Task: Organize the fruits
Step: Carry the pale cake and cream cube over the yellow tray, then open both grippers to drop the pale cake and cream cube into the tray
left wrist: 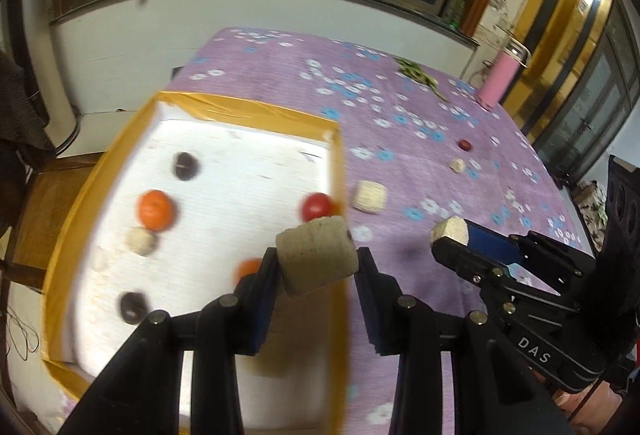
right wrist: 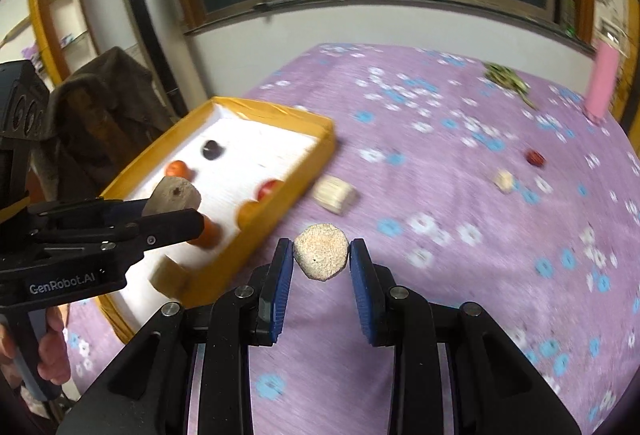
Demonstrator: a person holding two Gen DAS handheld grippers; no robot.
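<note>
My left gripper [left wrist: 317, 263] is shut on a beige corn-cob chunk [left wrist: 316, 249] above the right edge of a yellow-rimmed tray [left wrist: 248, 107]. The right wrist view shows this gripper [right wrist: 176, 213] from the side with its chunk [right wrist: 172, 195], over the tray [right wrist: 280, 115]. My right gripper [right wrist: 321, 250] is shut on a smaller round beige chunk [right wrist: 320, 253] above the purple cloth, right of the tray. In the left wrist view it [left wrist: 452, 241] holds that chunk [left wrist: 450, 230]. The tray holds an orange fruit [left wrist: 156, 209], a red fruit [left wrist: 316, 205], dark fruits [left wrist: 185, 165] and a beige piece [left wrist: 140, 241].
On the flowered purple cloth [right wrist: 440, 175] lie a corn chunk [right wrist: 334, 193] beside the tray, a small beige piece [right wrist: 504, 180] and a red fruit [right wrist: 535, 157]. A pink bottle [right wrist: 602, 83] and green scraps [right wrist: 506, 77] are at the far edge. A chair with a brown coat [right wrist: 100, 103] stands left.
</note>
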